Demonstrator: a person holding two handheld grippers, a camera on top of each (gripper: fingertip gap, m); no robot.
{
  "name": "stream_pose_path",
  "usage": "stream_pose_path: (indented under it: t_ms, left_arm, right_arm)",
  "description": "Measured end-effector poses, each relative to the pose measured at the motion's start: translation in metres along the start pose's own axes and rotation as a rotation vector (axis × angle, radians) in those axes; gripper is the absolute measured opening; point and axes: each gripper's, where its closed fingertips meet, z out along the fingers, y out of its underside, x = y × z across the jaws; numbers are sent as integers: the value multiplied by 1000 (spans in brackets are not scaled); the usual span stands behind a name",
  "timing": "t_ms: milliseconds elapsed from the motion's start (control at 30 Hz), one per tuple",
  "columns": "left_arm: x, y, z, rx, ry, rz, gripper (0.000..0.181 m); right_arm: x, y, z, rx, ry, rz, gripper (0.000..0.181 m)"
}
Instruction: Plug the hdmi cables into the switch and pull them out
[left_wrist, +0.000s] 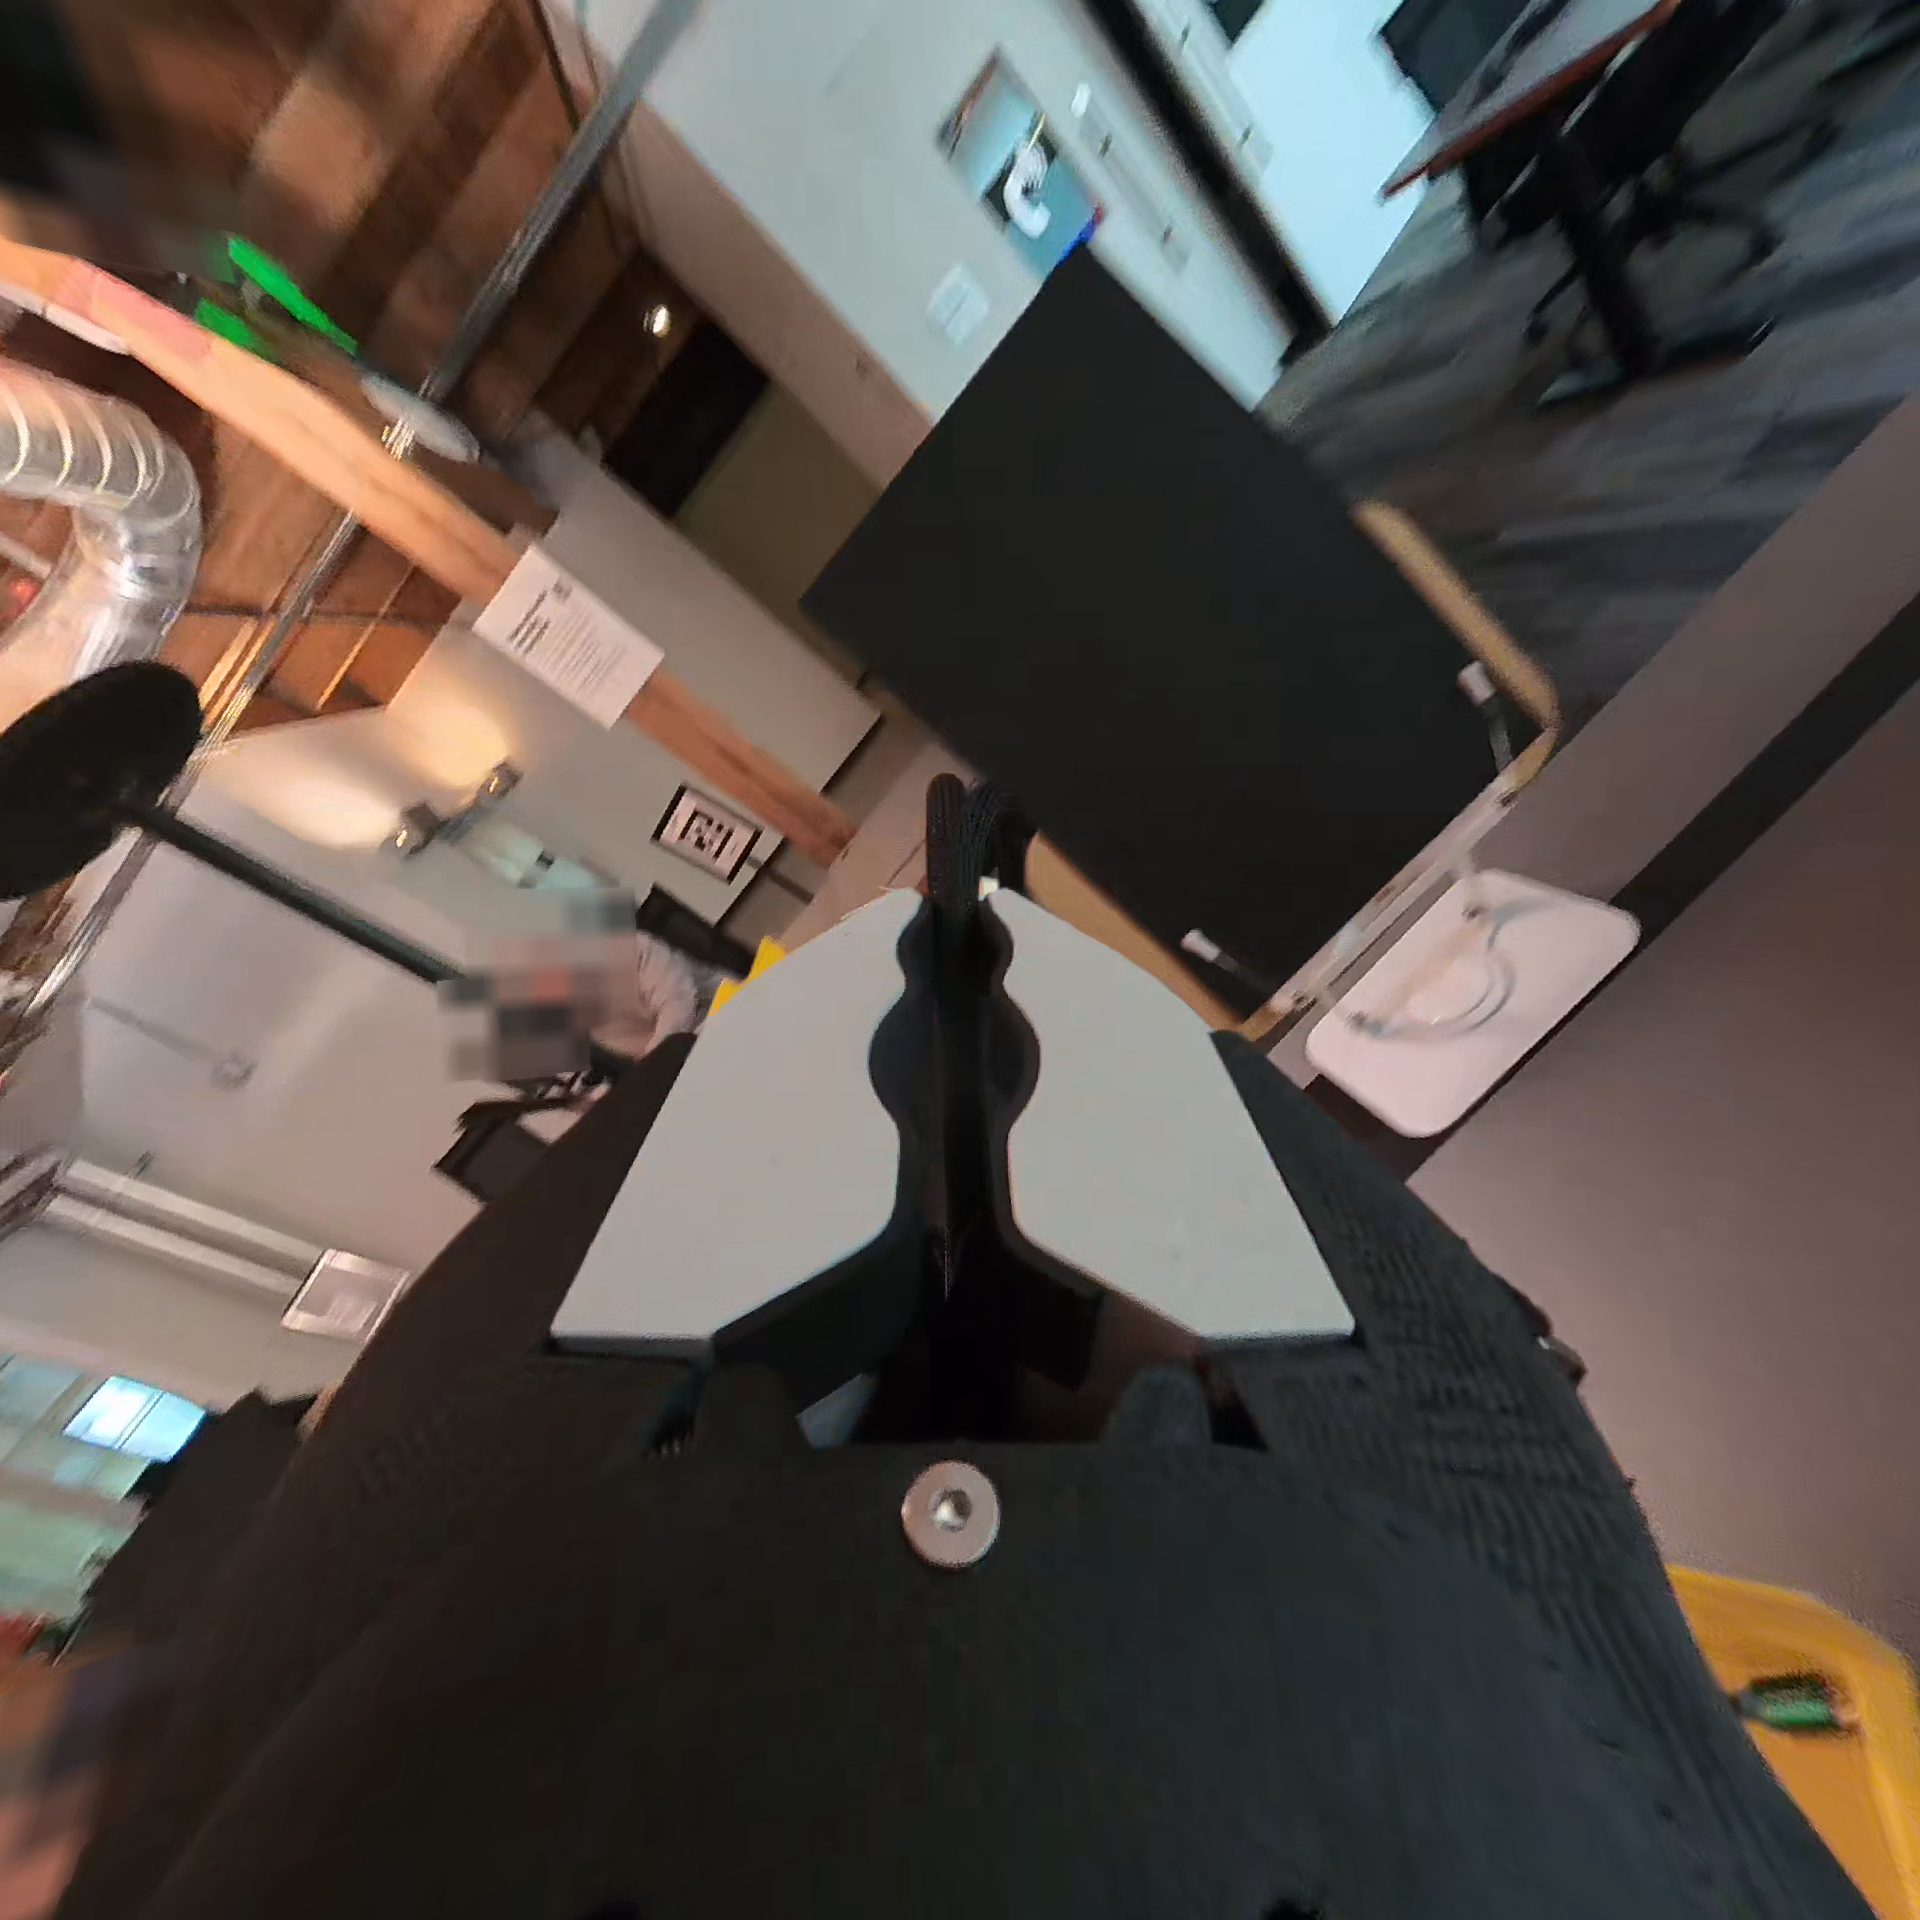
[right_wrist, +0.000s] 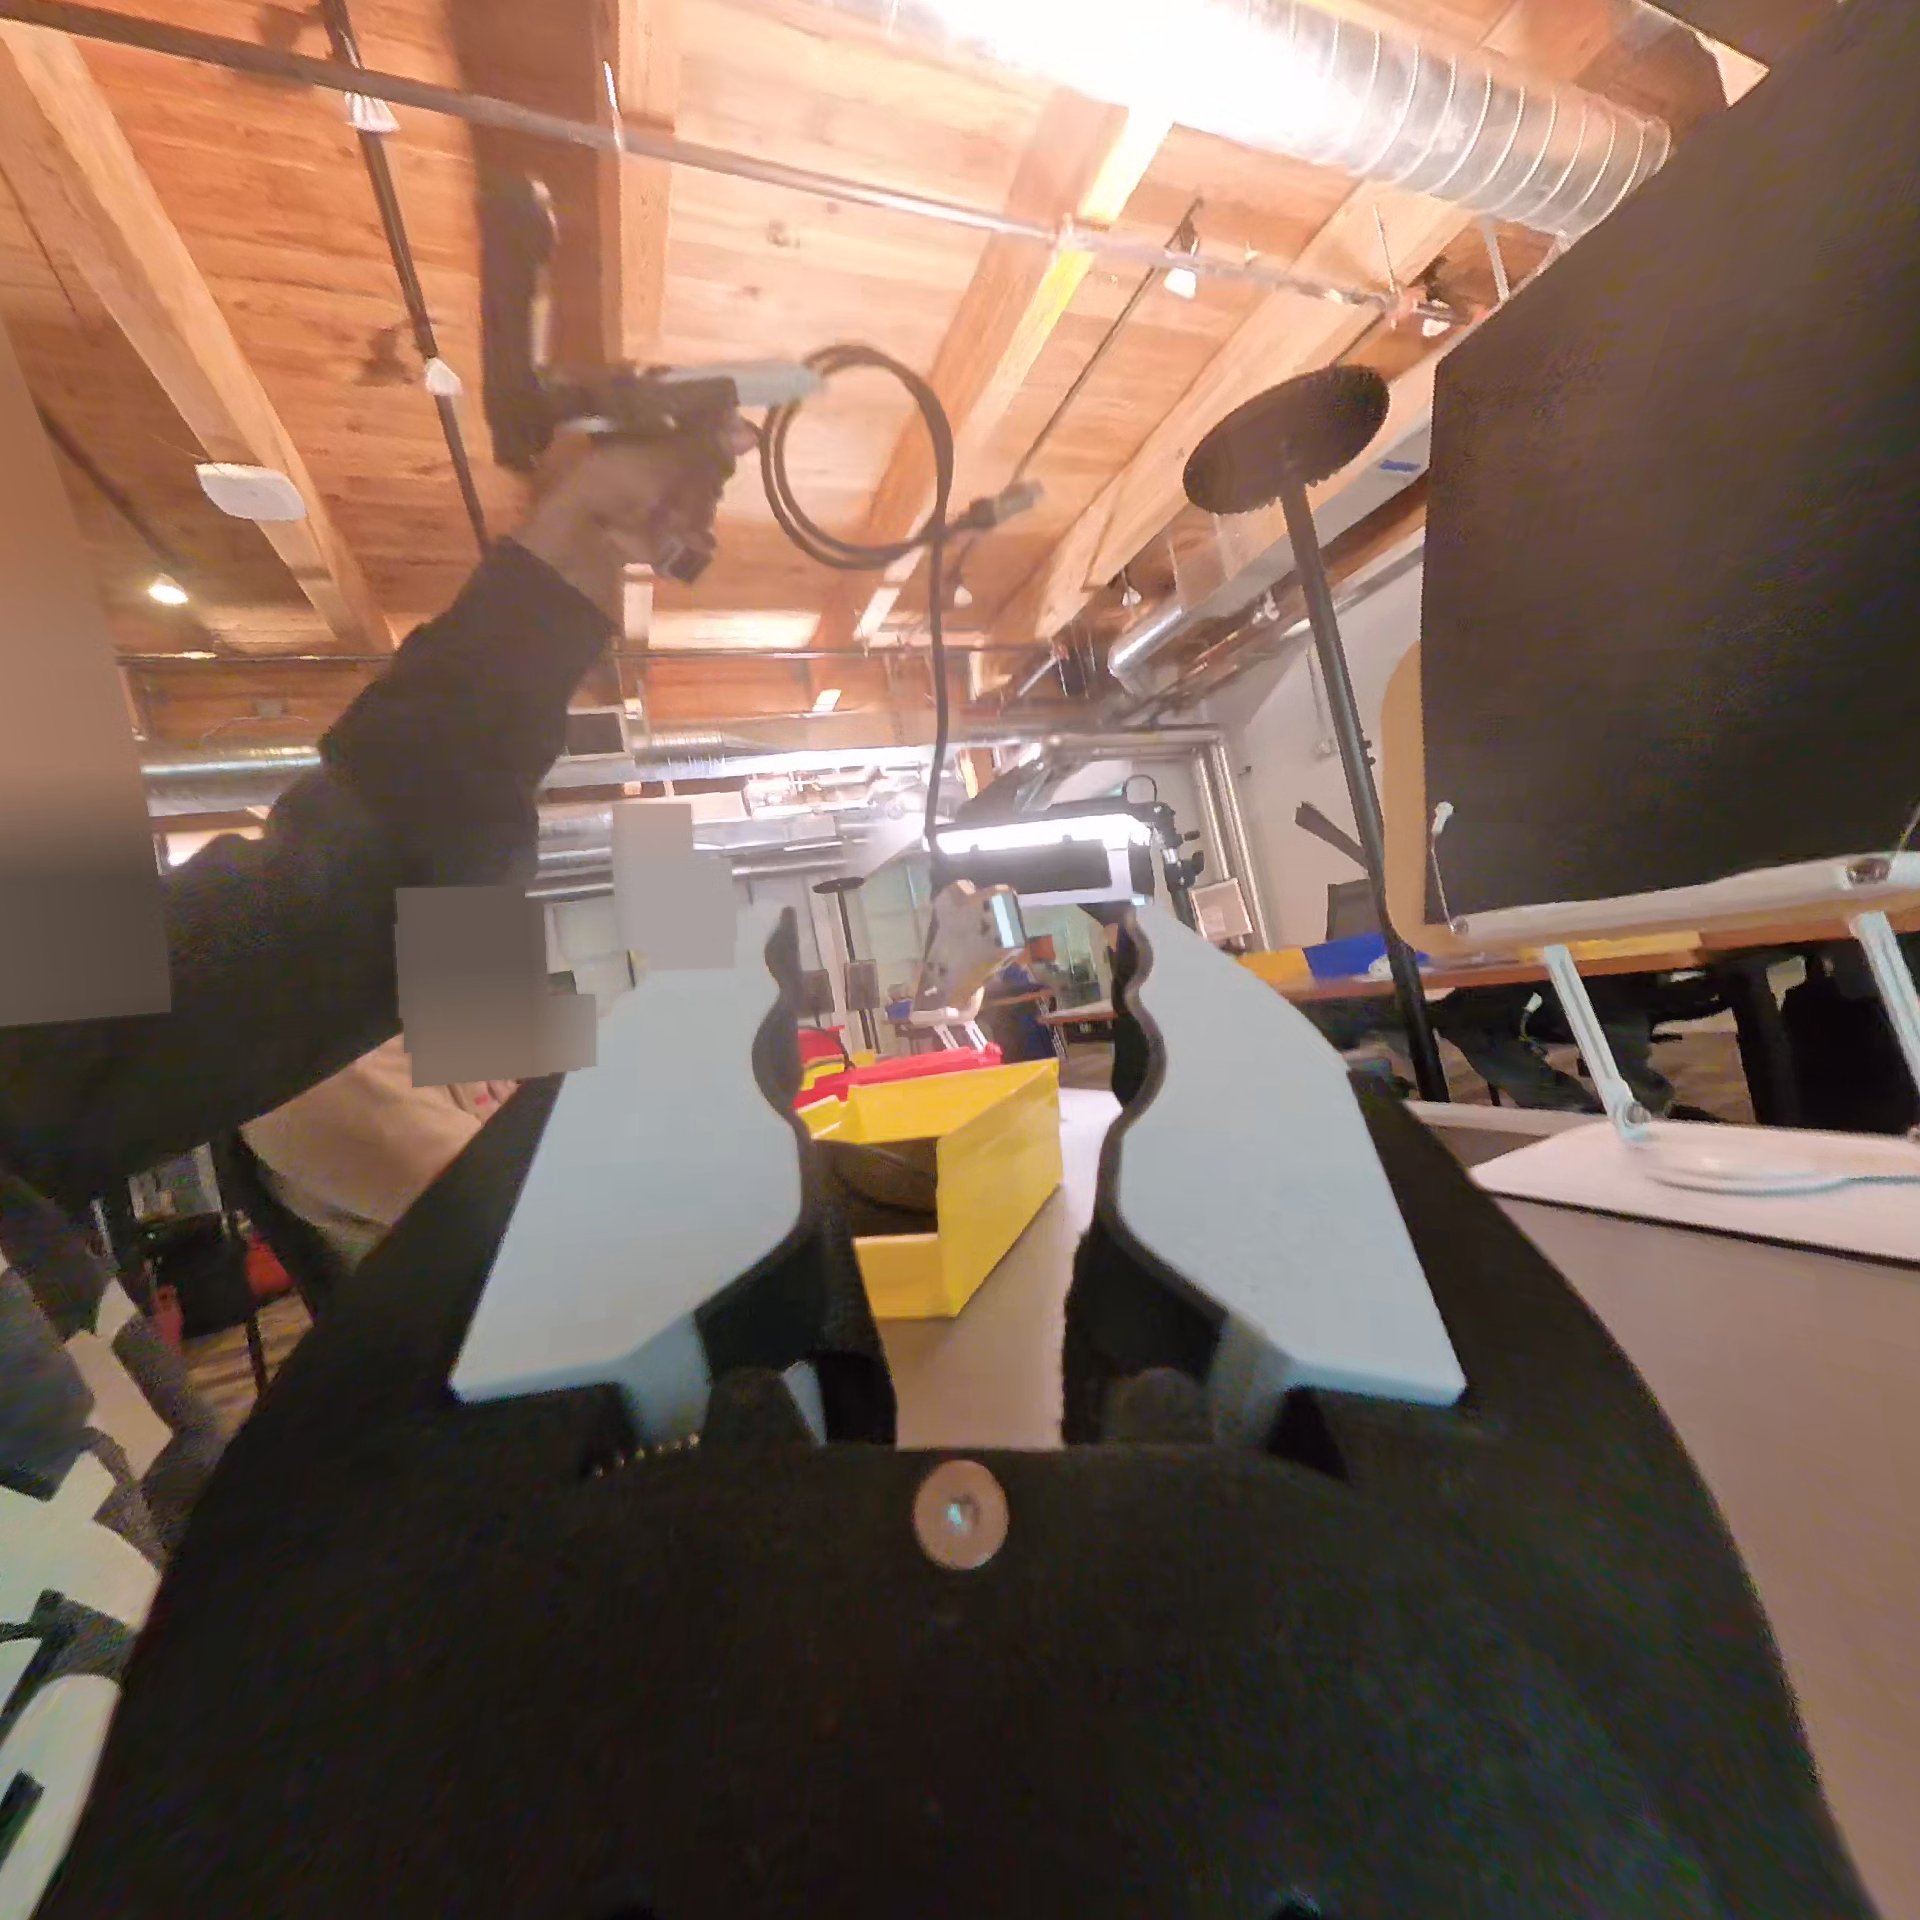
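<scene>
My left gripper (left_wrist: 961, 909) is shut on a black braided HDMI cable (left_wrist: 961, 831), which sticks out past the fingertips. The right wrist view shows a hand holding that left gripper (right_wrist: 774, 382) high up near the ceiling. The cable (right_wrist: 935, 447) hangs from it in a loop, with one grey plug (right_wrist: 1003, 506) dangling free, and a strand drops down to a small pale object (right_wrist: 971, 935) that I cannot identify. My right gripper (right_wrist: 956, 935) is open and empty, low over the grey table (right_wrist: 1662, 1455). No switch shows clearly.
A yellow bin (right_wrist: 966, 1164) sits on the table ahead of the right gripper, with red bins (right_wrist: 904, 1065) behind it. A black round-topped stand (right_wrist: 1288, 436), a black panel (right_wrist: 1662, 520) and a white lamp base (right_wrist: 1714, 1164) stand to the right. A person's sleeve (right_wrist: 416, 779) is on the left.
</scene>
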Motion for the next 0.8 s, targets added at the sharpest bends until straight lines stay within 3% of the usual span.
stream_pose_path:
  t_ms: [100, 300, 433, 533, 600, 633, 667, 733, 800]
  left_arm:
    - [34, -21, 0, 111, 63, -20, 7]
    - [101, -67, 7, 277, 210, -86, 7]
    - [136, -108, 6, 375, 290, -113, 7]
    - [160, -134, 3, 425, 349, -119, 7]
    - [176, -143, 3, 444, 385, -109, 7]
    - [183, -146, 4, 448, 402, -104, 7]
    - [191, -146, 6, 449, 418, -97, 7]
    - [205, -140, 15, 435, 429, -69, 7]
    - [222, -129, 25, 431, 465, -44, 7]
  right_arm:
    - [4, 23, 4, -129, 7, 32, 65]
    - [-2, 76, 8, -381, -13, 44, 108]
    - [-3, 80, 10, -385, -10, 37, 111]
    - [-6, 60, 12, -278, -34, 96, 96]
    - [-10, 45, 11, -211, -69, 106, 75]
    - [-13, 40, 9, -198, -93, 94, 55]
    - [-15, 37, 6, -199, -104, 67, 22]
    - [-9, 34, 3, -208, -69, 50, 22]
    - [-10, 26, 1, -175, -110, 205, 21]
